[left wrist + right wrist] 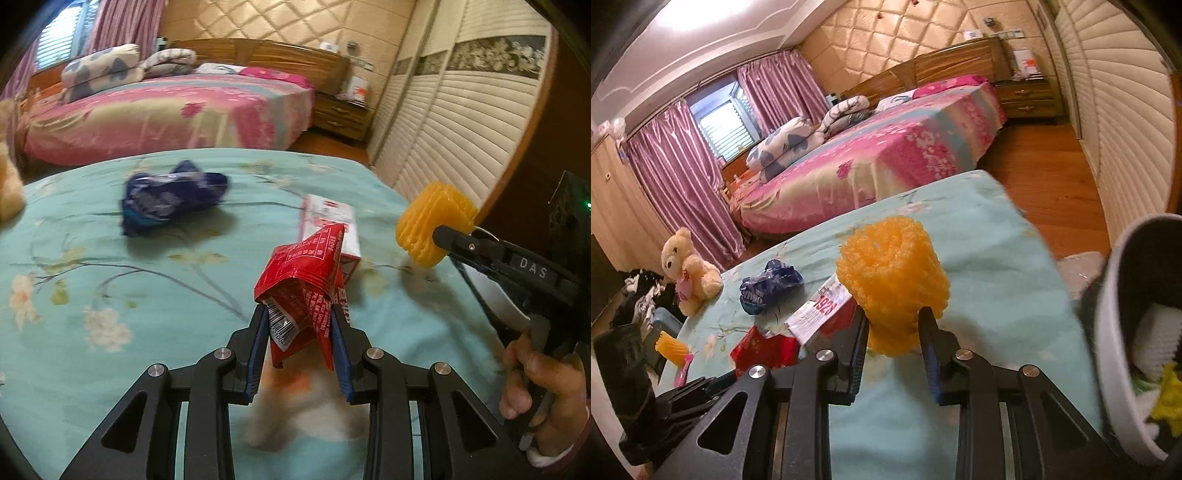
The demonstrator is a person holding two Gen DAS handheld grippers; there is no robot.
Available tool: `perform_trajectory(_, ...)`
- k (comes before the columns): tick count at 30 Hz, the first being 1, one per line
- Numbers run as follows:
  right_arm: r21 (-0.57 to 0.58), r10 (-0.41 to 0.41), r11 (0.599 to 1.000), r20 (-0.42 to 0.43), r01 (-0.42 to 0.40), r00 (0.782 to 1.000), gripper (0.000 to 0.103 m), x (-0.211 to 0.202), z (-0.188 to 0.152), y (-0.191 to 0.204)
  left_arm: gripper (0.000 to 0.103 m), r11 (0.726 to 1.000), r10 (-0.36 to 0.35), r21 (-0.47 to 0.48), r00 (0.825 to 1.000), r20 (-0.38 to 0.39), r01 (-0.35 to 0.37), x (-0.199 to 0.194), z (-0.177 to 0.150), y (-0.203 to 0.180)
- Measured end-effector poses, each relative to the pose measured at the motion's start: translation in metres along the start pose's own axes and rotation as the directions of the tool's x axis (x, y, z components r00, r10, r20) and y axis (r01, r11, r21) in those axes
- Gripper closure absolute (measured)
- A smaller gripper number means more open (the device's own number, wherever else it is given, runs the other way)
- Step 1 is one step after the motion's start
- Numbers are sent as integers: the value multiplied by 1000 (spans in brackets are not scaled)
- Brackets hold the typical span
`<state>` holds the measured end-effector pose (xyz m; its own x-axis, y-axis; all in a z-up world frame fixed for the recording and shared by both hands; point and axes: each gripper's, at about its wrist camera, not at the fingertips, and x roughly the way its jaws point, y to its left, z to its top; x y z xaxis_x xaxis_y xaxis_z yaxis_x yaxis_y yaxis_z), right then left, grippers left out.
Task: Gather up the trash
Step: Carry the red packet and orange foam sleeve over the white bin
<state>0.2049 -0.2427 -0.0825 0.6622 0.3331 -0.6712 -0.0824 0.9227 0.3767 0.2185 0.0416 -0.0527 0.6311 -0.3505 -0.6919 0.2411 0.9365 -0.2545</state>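
Observation:
My left gripper (299,310) is shut on a crumpled red snack wrapper (306,266), held above the teal flowered bedspread (110,280). In the right wrist view that red wrapper (764,349) shows at lower left. My right gripper (892,314) is shut on a yellow foam fruit net (892,273), also lifted off the spread. From the left wrist the foam net (432,225) appears at the right, with a hand (535,373) on the trigger. A crumpled blue wrapper (170,199) and a white and red carton (328,218) lie on the spread.
A white bin (1106,325) holding white and yellow scraps stands at the right edge. A teddy bear (689,269) sits at the spread's far left corner, and another yellow foam piece (670,347) lies below it. A pink bed (871,158) and wooden floor lie beyond.

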Motion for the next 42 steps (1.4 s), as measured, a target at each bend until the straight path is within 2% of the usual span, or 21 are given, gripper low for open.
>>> perform_trajectory(10,57,-53,997,49,50,997,76,-52,-10,-34,72,994,-80,77,997,-21,82,8,0,-50)
perform_trajectory(22,116,-109,988,96,97,989,75,-97,-21,-68,72,982,-129,135,991,-24,131,14,5,-90)
perform_trajectory(42,194,-193,967,123,167,974,75,-129,-29,-117,72,961,-173,216,984,-32,176,37,17,-149)
